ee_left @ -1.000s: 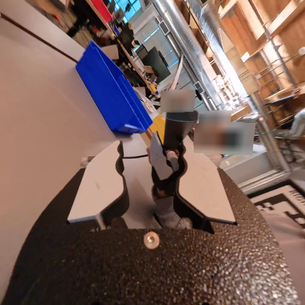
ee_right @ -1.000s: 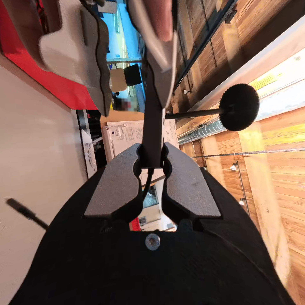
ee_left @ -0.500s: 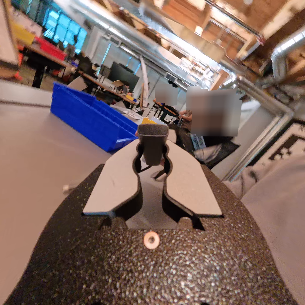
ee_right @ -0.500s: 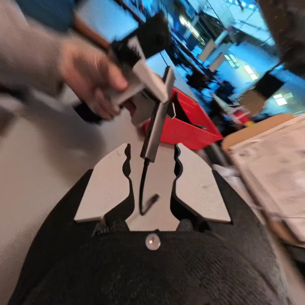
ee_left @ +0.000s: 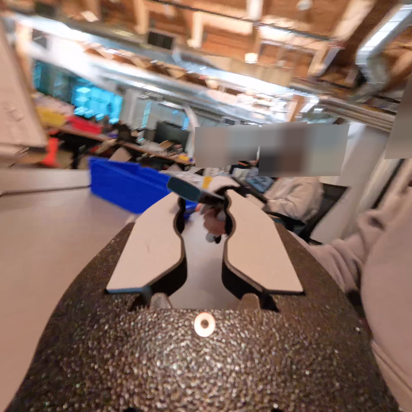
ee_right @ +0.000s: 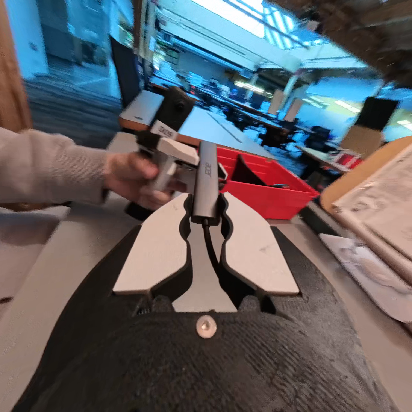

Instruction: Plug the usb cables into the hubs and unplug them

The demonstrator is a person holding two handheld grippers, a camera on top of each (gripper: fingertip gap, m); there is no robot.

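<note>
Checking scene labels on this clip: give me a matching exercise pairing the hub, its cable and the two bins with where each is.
1. hub
2. cable
3. red bin
4. blue bin

A. behind the hub, right wrist view
B. between the fingertips of the right gripper
C. on the table, left wrist view
D. running out of the hub's near end

Pairs: 1-B, 2-D, 3-A, 4-C

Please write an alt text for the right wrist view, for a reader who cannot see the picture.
The right gripper is closed on the lower end of a grey USB hub above a grey table, the hub's black cable hanging down. The left gripper, in a person's hand, meets the hub's upper part, before a red bin.
</note>
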